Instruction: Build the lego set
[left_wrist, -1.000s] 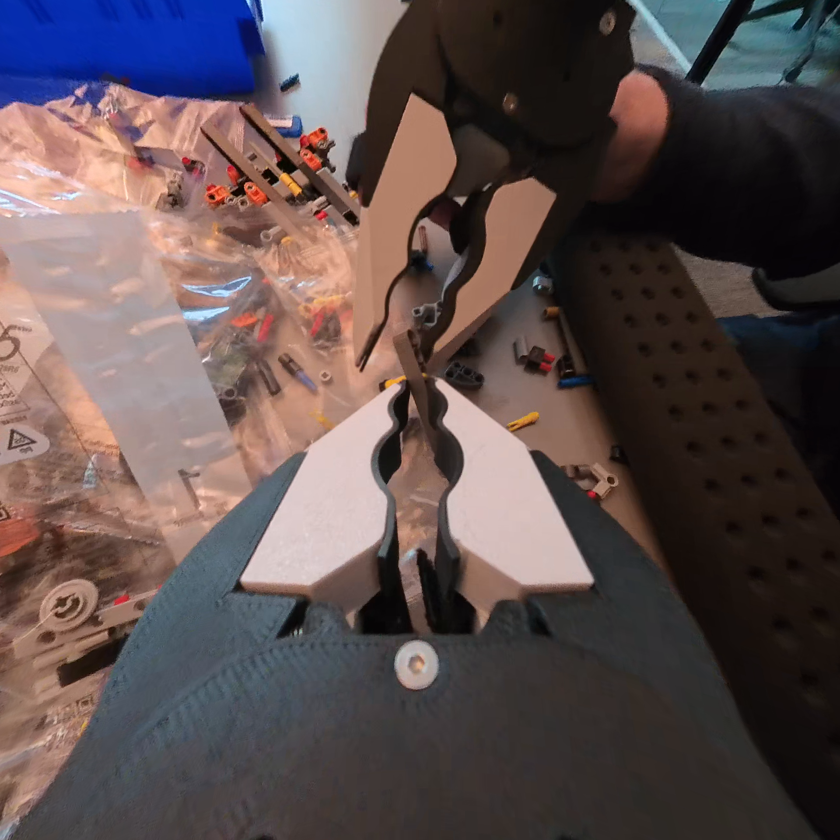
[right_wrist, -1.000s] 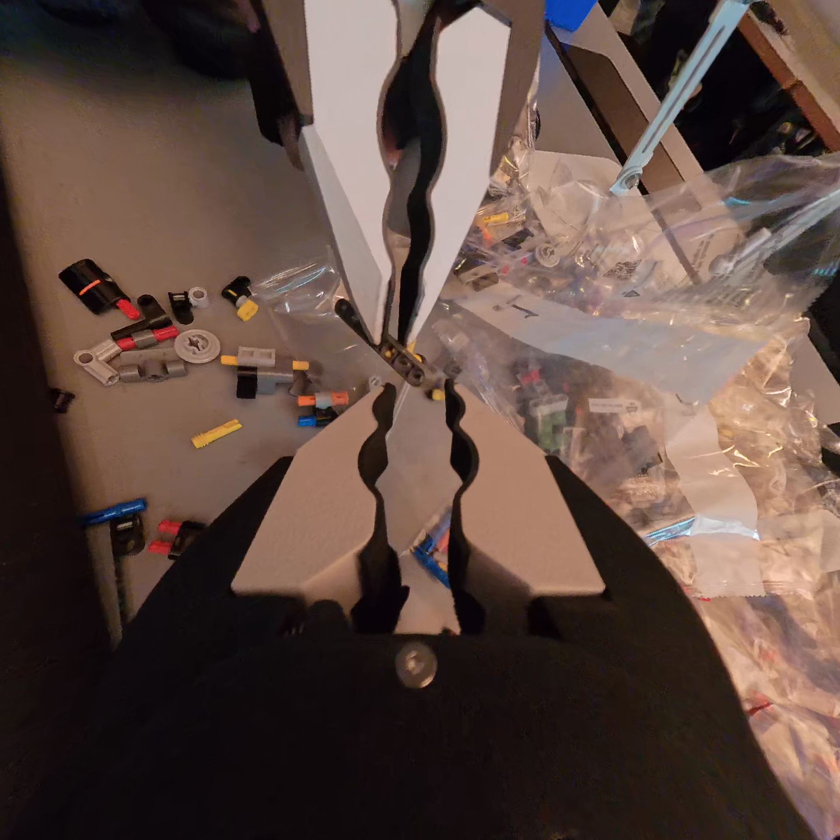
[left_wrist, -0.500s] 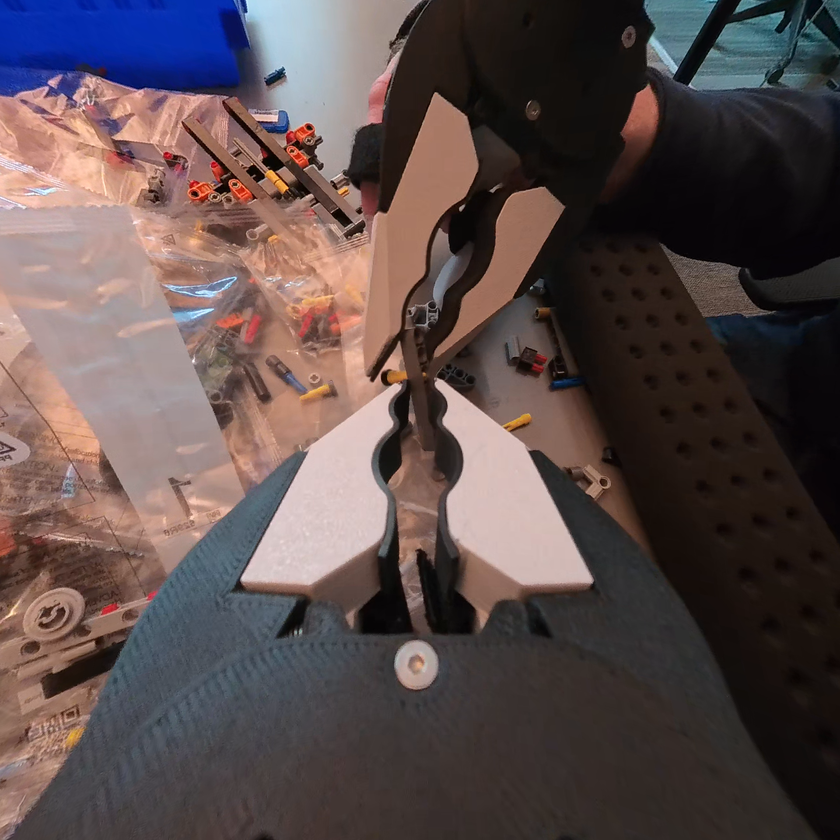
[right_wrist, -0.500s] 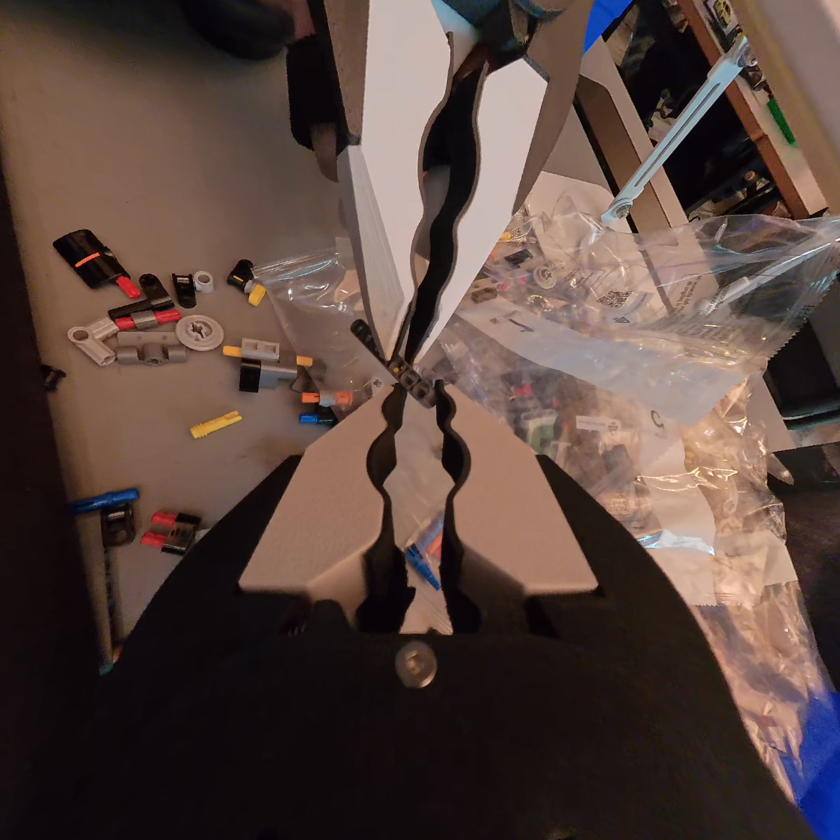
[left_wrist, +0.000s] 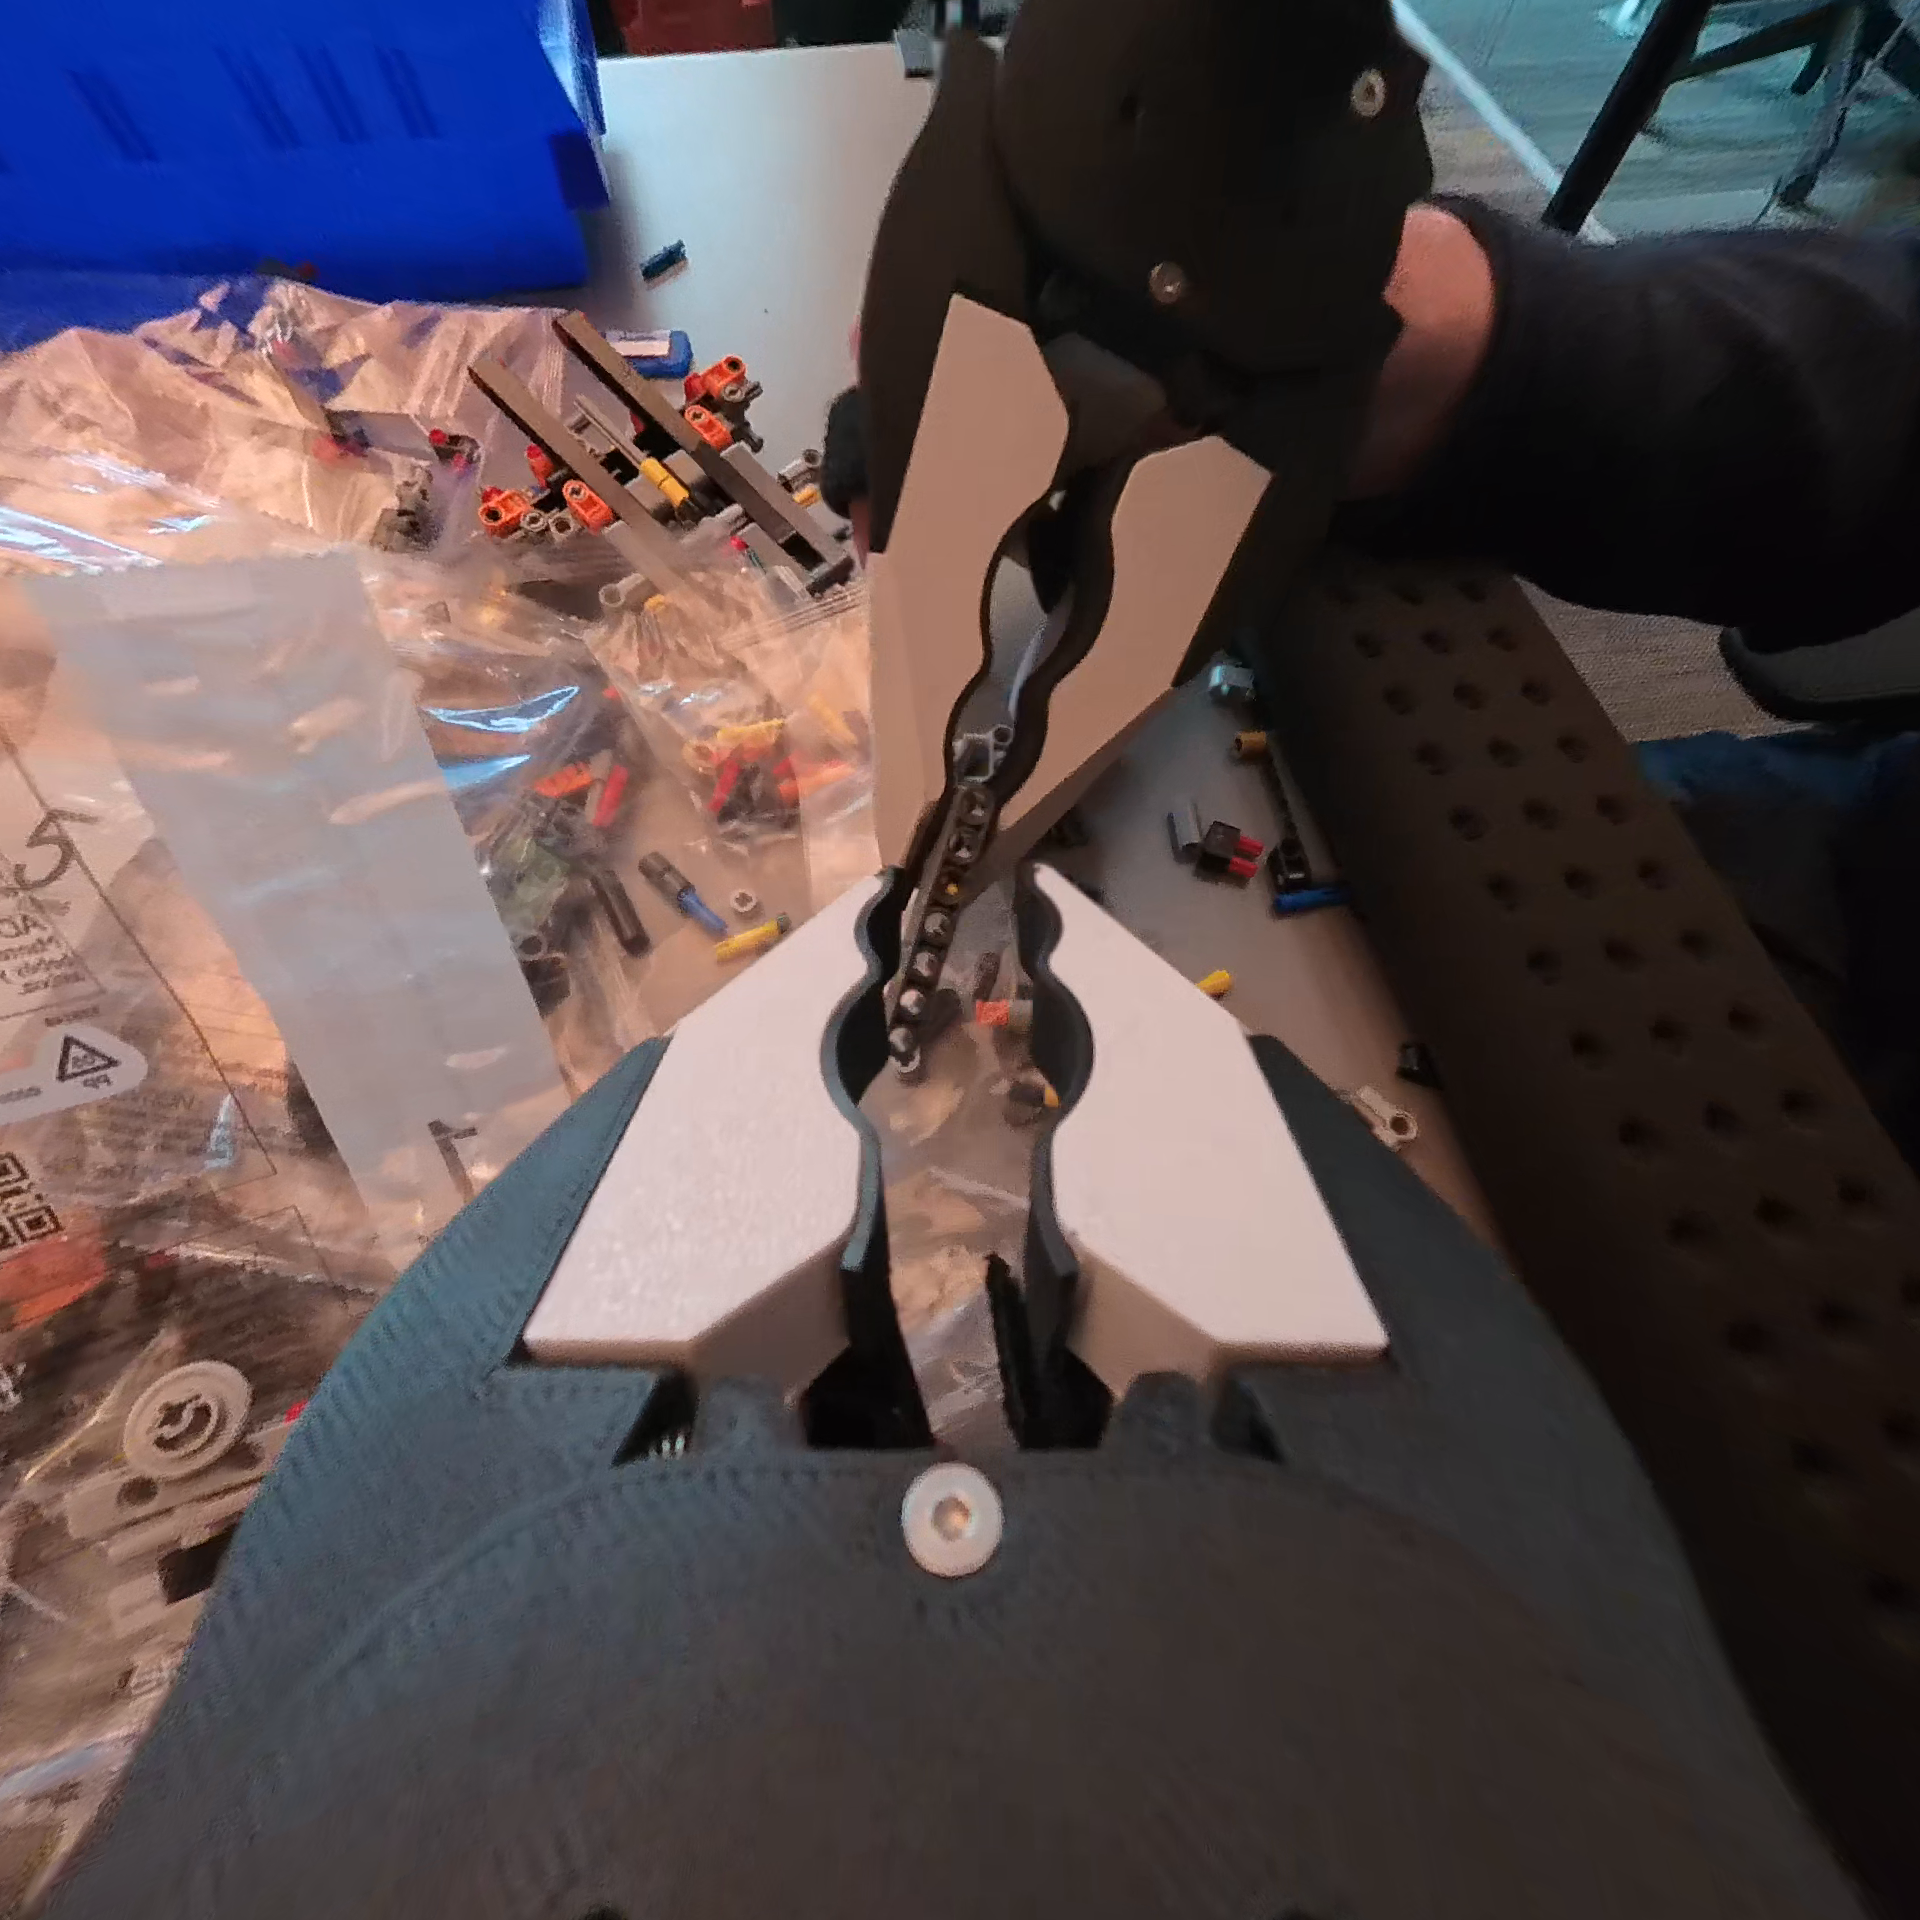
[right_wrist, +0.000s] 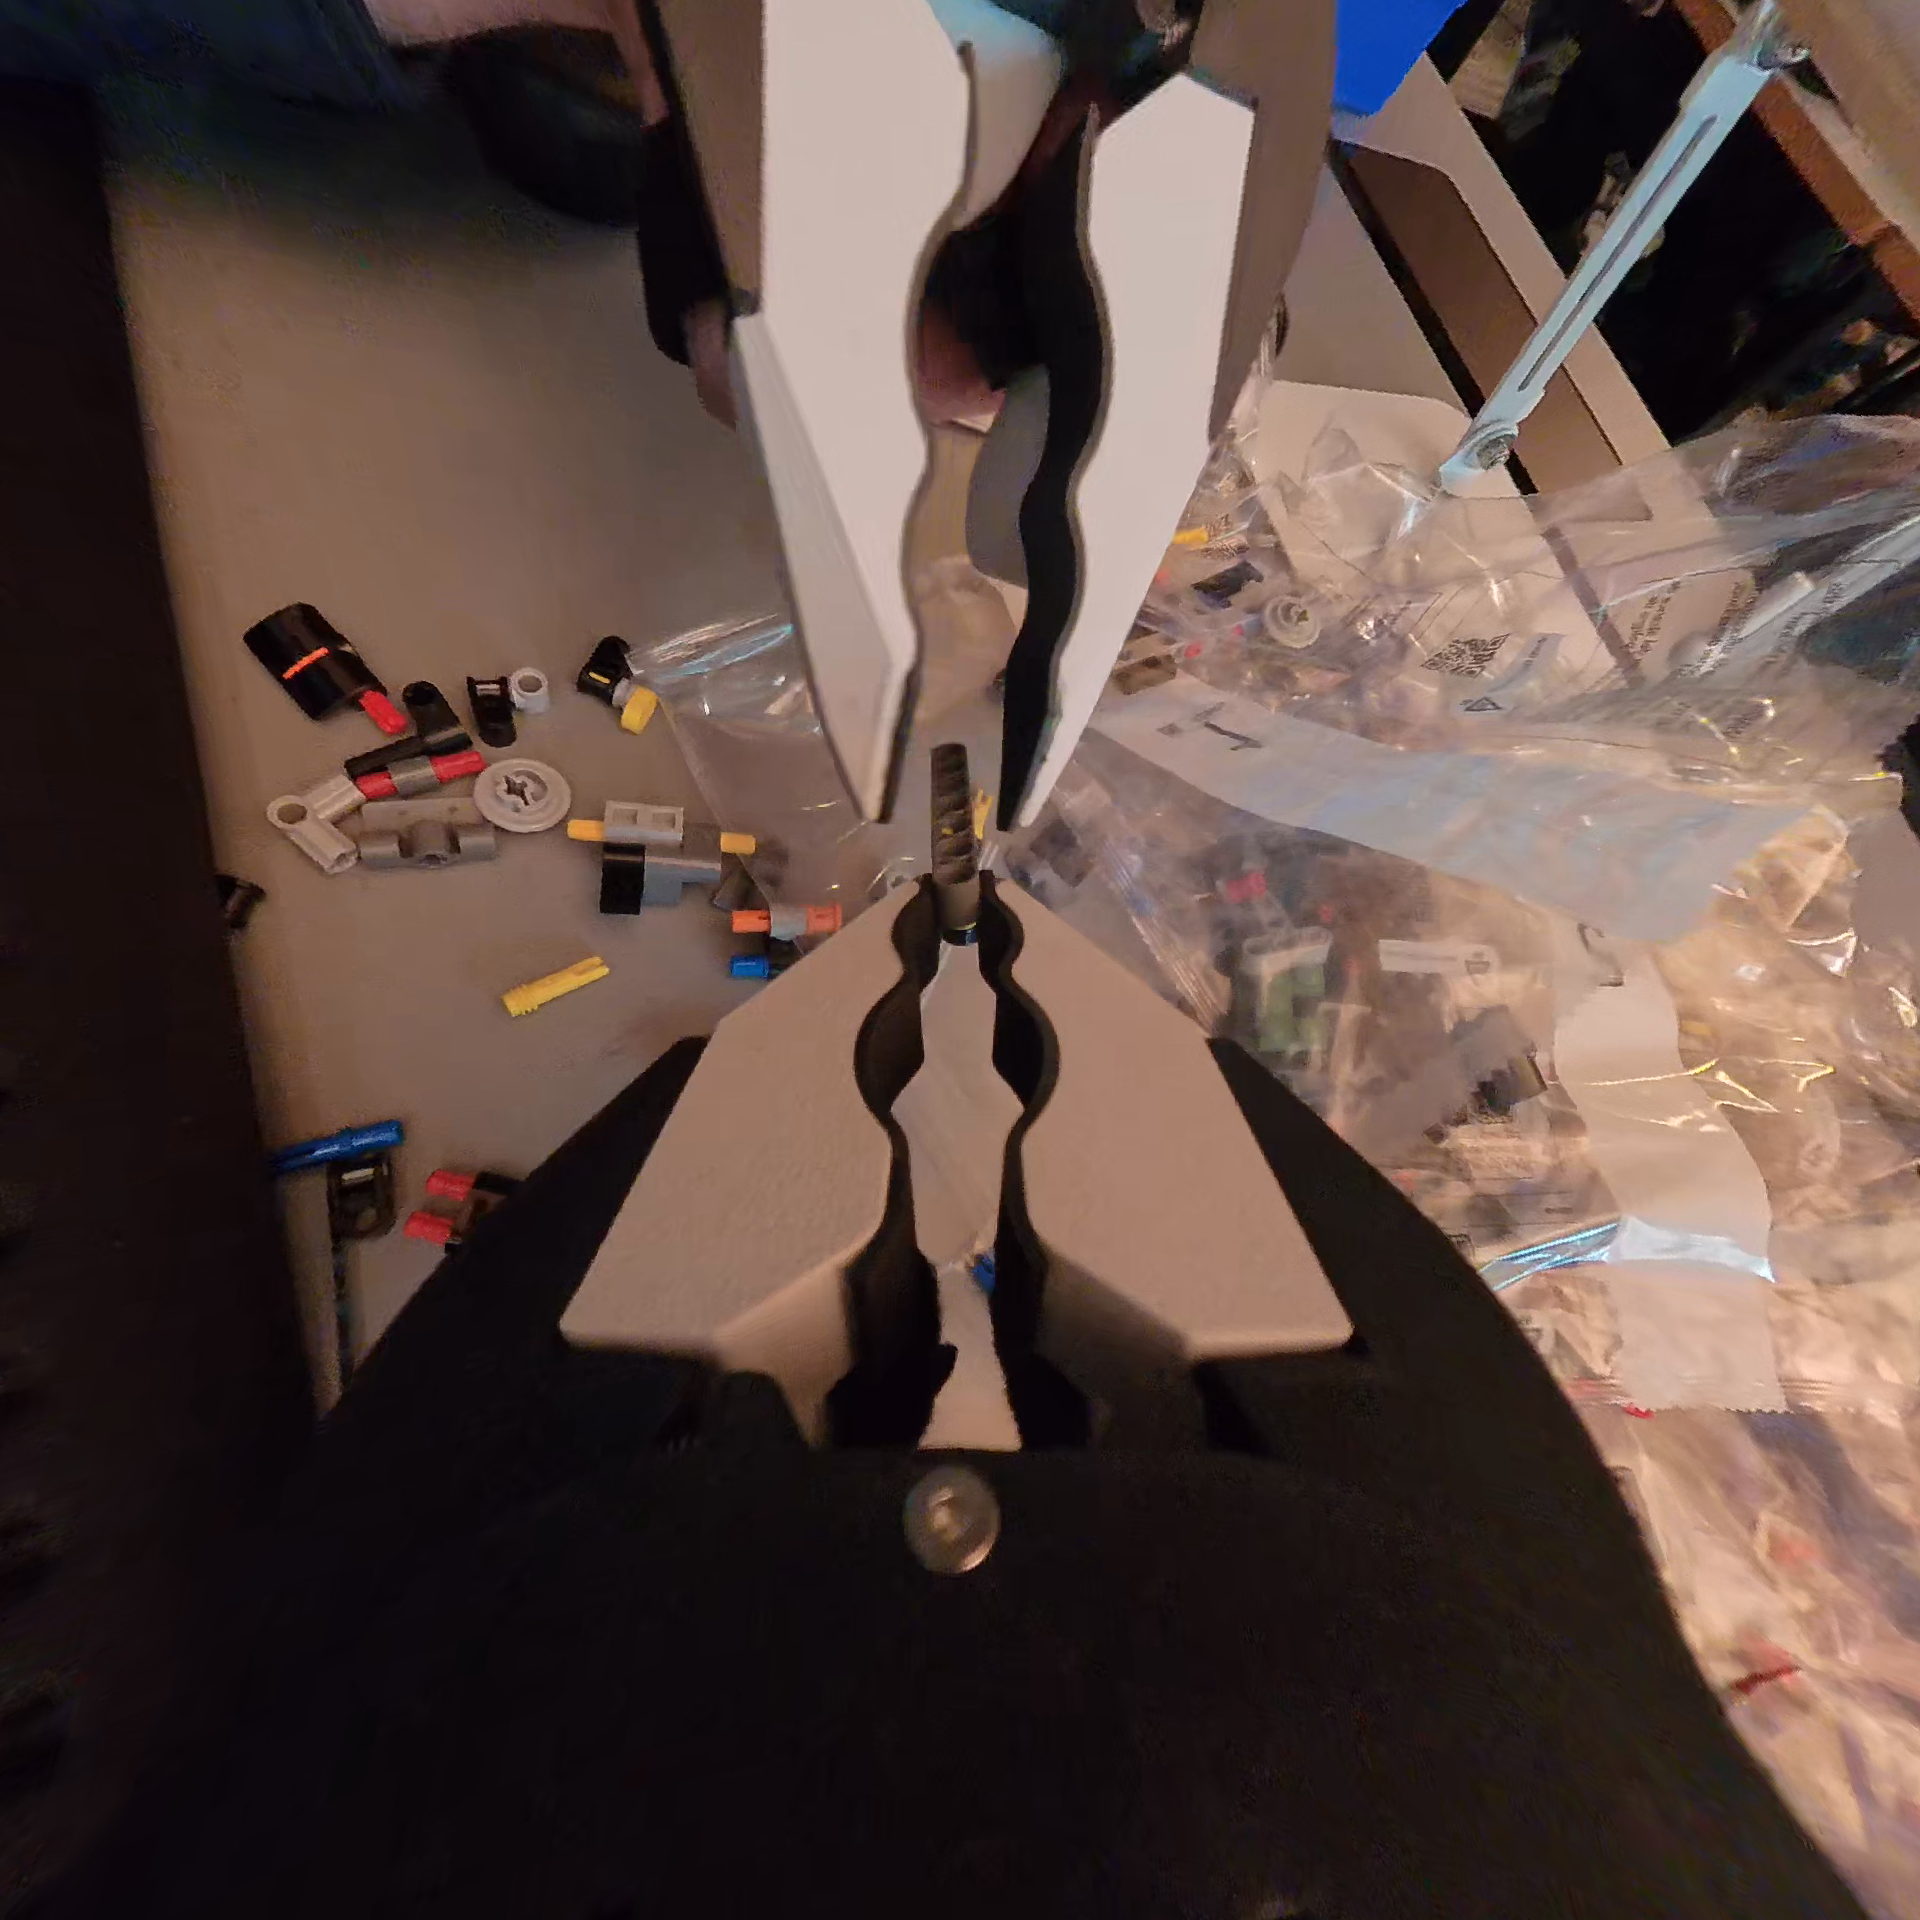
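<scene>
A dark grey lego beam with holes (left_wrist: 940, 914) hangs in the air between the two grippers. A small light grey connector (left_wrist: 982, 748) sits at its upper end. My right gripper (right_wrist: 954, 888) is shut on that end of the beam (right_wrist: 951, 800); in the left wrist view it (left_wrist: 956, 831) comes down from above. My left gripper (left_wrist: 961, 883) is open, and the beam's lower end lies loose between its fingers, leaning on the left one. In the right wrist view the left gripper (right_wrist: 951, 816) stands open just beyond the beam's tip.
A part-built dark frame with orange connectors (left_wrist: 665, 457) lies at the back, among clear bags of parts (left_wrist: 312, 727). A blue bin (left_wrist: 291, 135) is at the far left. Loose small parts (right_wrist: 520, 821) lie on the grey table. A dark perforated panel (left_wrist: 1610, 935) runs along the right. The tips of both grippers are at nearly the same place.
My left gripper has opened and let go of the beam. My right gripper has closed on the beam's far end and now holds it, turned more in line with the grippers.
</scene>
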